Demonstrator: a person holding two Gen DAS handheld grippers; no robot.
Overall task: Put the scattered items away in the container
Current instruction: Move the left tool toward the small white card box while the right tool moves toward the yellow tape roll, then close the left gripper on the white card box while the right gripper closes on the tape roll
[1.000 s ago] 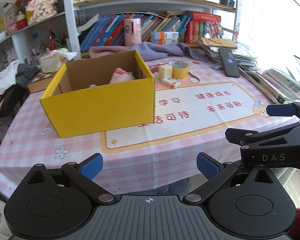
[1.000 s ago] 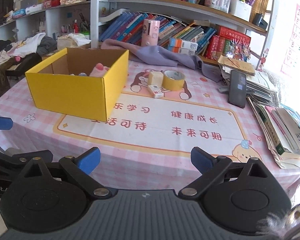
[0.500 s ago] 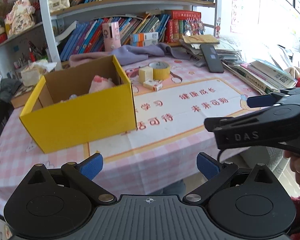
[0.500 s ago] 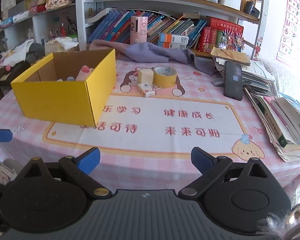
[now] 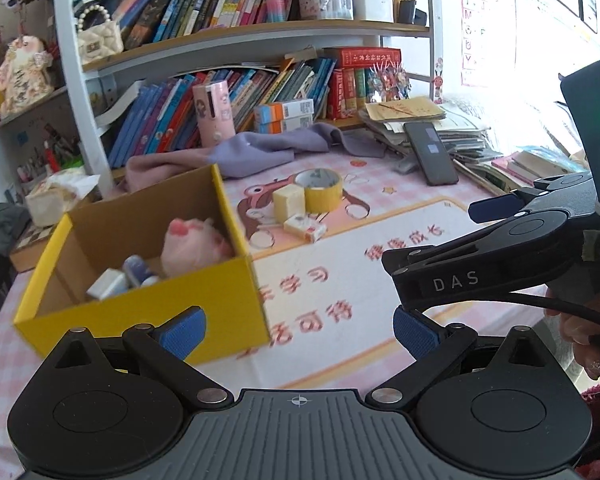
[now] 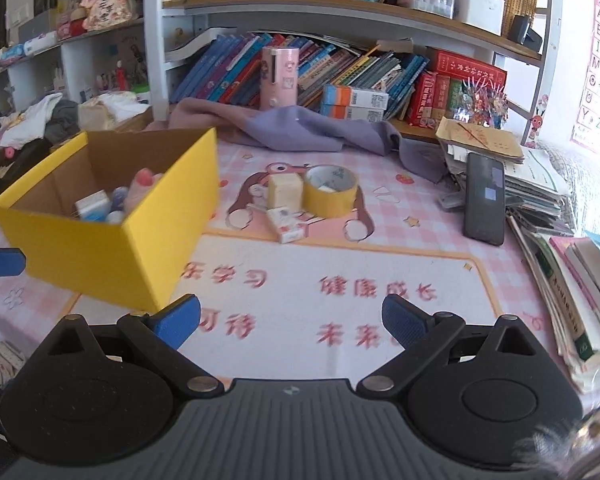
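Observation:
A yellow cardboard box (image 5: 148, 300) (image 6: 112, 256) stands on the left of the table and holds a pink plush toy (image 5: 194, 246), a white block and small bottles. A yellow tape roll (image 6: 330, 190) (image 5: 320, 192), a pale cube (image 6: 285, 192) (image 5: 288, 202) and a small white-and-red carton (image 6: 286, 224) (image 5: 305, 228) lie together on the mat beyond it. My left gripper (image 5: 298, 328) is open and empty over the near mat. My right gripper (image 6: 290, 320) is open and empty; in the left wrist view its side shows at the right (image 5: 492, 264).
A purple cloth (image 6: 300, 128) lies at the back. A black phone (image 6: 484, 196) rests on a paper stack at the right. Books (image 6: 572, 280) line the right edge. A bookshelf (image 6: 340, 12) and a pink cylinder (image 6: 279, 78) stand behind the table.
Both grippers have risen and moved forward over the table toward the box and loose items. The right gripper has come nearer the left. Both stay open.

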